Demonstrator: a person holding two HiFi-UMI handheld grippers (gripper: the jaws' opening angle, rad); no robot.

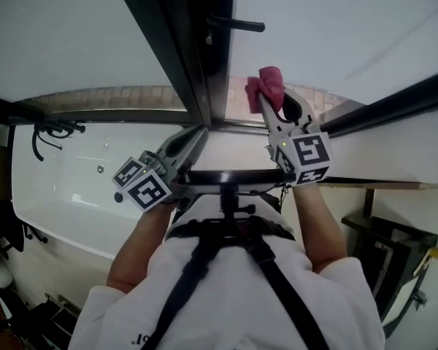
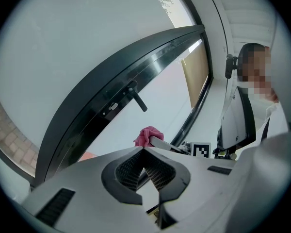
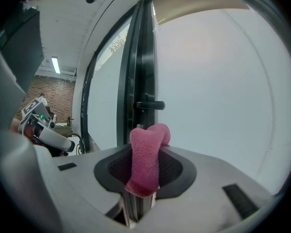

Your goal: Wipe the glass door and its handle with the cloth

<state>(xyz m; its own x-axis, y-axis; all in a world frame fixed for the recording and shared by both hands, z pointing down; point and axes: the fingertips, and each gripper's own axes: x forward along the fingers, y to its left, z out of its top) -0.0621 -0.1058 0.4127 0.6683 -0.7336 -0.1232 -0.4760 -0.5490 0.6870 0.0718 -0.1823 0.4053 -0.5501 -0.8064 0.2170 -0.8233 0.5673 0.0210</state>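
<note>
Your right gripper (image 1: 274, 102) had its jaws clamped on a fuzzy pink cloth (image 1: 267, 86), close to the smooth glass door (image 1: 336, 28) and nearer than its dark bar handle (image 1: 237, 25). Your left gripper (image 1: 196, 135) had its ribbed jaws together, empty.

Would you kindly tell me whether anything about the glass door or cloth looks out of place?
Nothing stands out. The pink cloth is clamped in the right gripper, facing the glass door near its dark handle; the left gripper is shut and empty.
</note>
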